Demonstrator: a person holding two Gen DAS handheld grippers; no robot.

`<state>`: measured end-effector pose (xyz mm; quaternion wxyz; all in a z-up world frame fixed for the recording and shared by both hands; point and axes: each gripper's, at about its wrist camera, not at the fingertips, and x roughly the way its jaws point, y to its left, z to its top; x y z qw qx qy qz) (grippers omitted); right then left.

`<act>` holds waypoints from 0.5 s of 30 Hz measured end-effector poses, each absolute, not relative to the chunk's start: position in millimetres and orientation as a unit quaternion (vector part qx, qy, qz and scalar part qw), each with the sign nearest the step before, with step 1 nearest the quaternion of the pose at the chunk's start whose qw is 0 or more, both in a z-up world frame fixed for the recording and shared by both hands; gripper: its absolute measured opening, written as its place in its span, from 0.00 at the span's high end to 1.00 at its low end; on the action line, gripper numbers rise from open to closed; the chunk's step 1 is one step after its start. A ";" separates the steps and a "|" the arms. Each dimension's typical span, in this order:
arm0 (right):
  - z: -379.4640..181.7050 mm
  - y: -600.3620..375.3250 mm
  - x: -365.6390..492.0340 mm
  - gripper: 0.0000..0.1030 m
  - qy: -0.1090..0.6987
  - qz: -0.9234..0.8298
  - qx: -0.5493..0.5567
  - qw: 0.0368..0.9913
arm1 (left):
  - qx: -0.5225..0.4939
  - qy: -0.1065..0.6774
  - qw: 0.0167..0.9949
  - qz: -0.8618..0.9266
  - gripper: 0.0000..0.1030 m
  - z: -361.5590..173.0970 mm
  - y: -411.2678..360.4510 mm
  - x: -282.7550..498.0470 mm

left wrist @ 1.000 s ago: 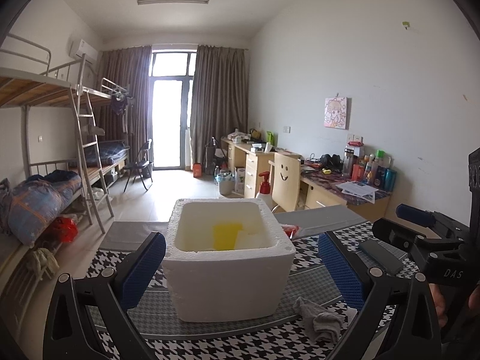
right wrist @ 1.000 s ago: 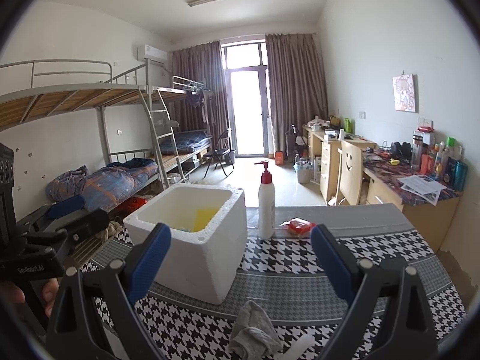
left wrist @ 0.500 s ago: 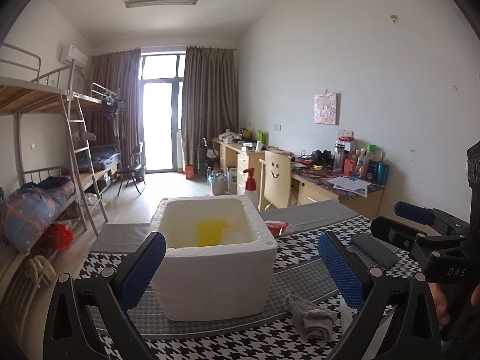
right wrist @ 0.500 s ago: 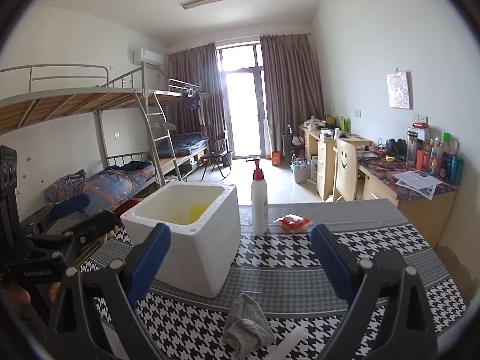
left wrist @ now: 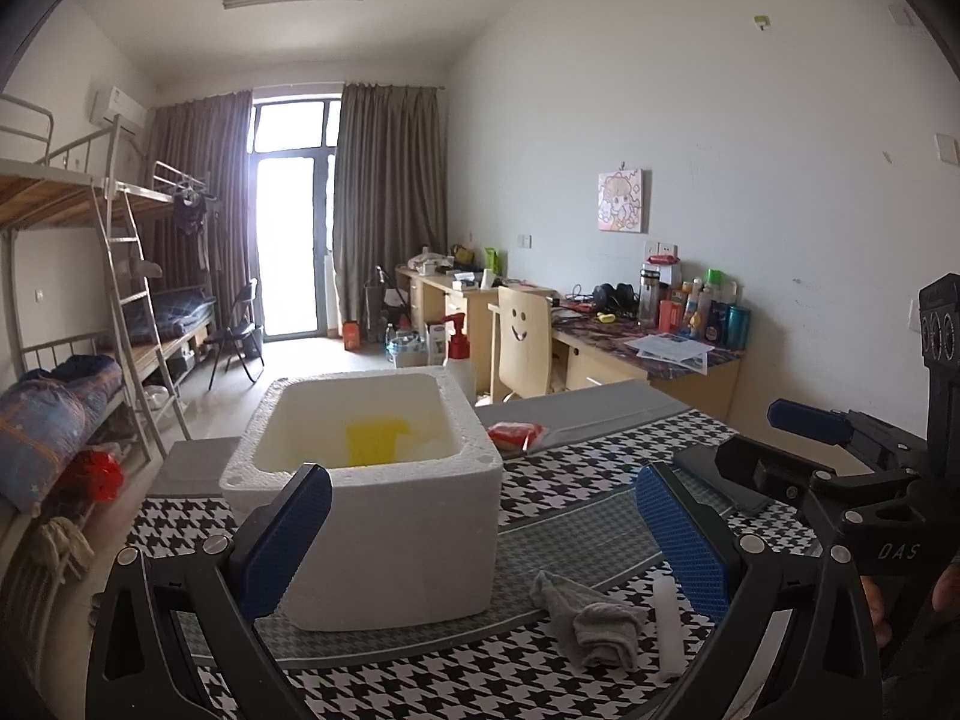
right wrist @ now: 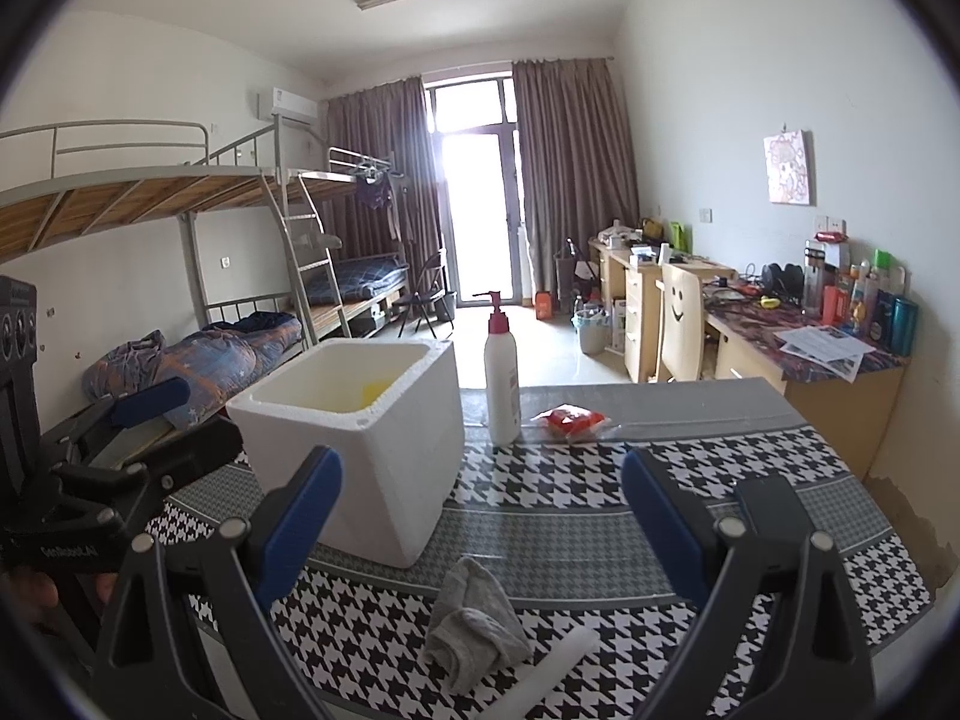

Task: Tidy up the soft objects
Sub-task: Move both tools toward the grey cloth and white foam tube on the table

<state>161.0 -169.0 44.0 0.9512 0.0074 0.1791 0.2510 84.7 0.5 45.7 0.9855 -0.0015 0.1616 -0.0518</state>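
A white foam box [left wrist: 384,516] [right wrist: 372,450] stands on the houndstooth tablecloth [left wrist: 576,480], with a yellow sponge [left wrist: 375,441] [right wrist: 375,389] inside it. A crumpled grey cloth [left wrist: 591,615] [right wrist: 474,618] lies in front of the box, beside a white foam stick [left wrist: 667,624] [right wrist: 540,672]. My left gripper [left wrist: 480,480] [right wrist: 180,420] is open and empty, held near the box's front. My right gripper [right wrist: 480,468] [left wrist: 774,444] is also open and empty, above the cloth.
A pump bottle [right wrist: 503,378] [left wrist: 459,348] stands behind the box with a red packet [right wrist: 570,420] [left wrist: 513,435] beside it. A dark flat object [right wrist: 768,498] [left wrist: 720,474] lies on the right of the table. Bunk beds [right wrist: 240,252] and desks [right wrist: 810,360] are beyond.
Both grippers have drawn back from the table while staying open. The box looks smaller and farther left in the left wrist view. The white foam stick has come into sight.
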 end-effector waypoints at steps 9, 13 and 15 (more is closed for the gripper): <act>30.8 -175.1 161.9 0.07 0.190 0.245 0.006 0.951 | -0.006 0.174 0.983 -0.060 0.01 35.8 -2.3 86.5; 26.7 -178.1 163.5 0.07 0.200 0.244 0.007 0.949 | -0.008 0.181 0.981 -0.064 0.01 30.9 -5.3 87.2; 25.1 -179.2 162.6 0.07 0.201 0.242 0.006 0.949 | -0.013 0.183 0.981 -0.061 0.01 30.0 -4.7 88.5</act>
